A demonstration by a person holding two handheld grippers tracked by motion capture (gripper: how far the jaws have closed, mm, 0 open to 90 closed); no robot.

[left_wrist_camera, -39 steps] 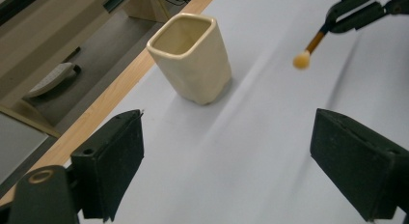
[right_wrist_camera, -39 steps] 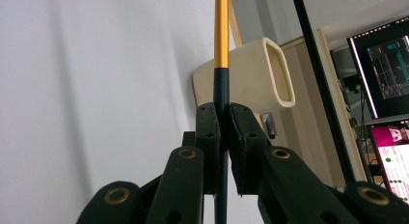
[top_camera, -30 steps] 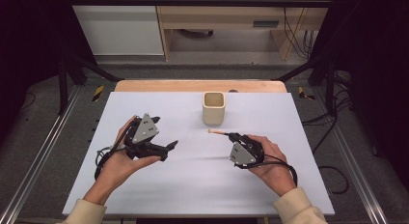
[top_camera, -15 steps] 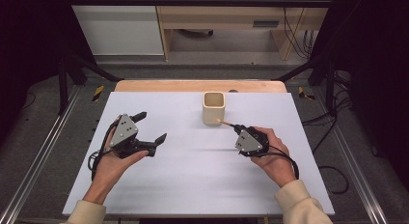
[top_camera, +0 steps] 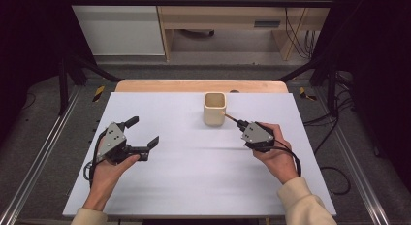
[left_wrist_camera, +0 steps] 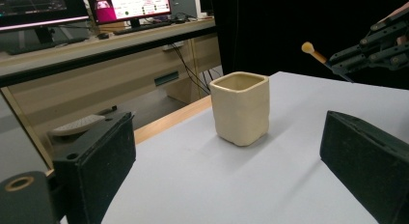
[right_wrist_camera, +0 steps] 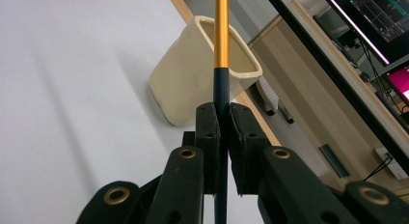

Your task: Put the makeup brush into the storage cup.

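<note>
A cream square cup stands upright at the back middle of the white table sheet. Just right of it, my right gripper is shut on a thin brush with a black handle, a gold band and a pale tip that points at the cup's rim. In the right gripper view the pads clamp the black handle, and the brush rises in front of the cup. My left gripper rests at the left of the sheet, open and holding nothing, facing the cup.
A wooden table edge runs behind the sheet. Metal rails flank the table, and cables lie on the floor at the right. Beyond stands a desk with monitors.
My left gripper has moved left, away from the middle of the sheet, still open. My right gripper has carried the brush up toward the cup, and the tip now reaches its right rim.
</note>
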